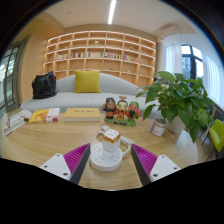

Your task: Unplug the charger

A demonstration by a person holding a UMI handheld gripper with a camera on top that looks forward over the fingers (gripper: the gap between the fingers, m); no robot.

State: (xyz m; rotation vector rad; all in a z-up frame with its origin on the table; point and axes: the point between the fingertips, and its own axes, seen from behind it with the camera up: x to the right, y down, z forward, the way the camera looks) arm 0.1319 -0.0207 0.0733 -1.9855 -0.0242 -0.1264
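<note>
A round white power strip [105, 157] lies on the wooden table [40, 145], between my fingers and slightly ahead of them. A small white charger [109, 135] with orange markings is plugged into its top, and a white cable [124, 144] loops off to the right. My gripper [110, 160] is open, its magenta pads [76, 156] standing apart on both sides of the strip with gaps, touching nothing.
A potted green plant [178, 100] stands on the table at the right. Three small figurines [121, 109] sit beyond the charger. Farther back are a sofa with a yellow cushion [87, 81], a black bag [44, 86] and wall shelves [100, 50].
</note>
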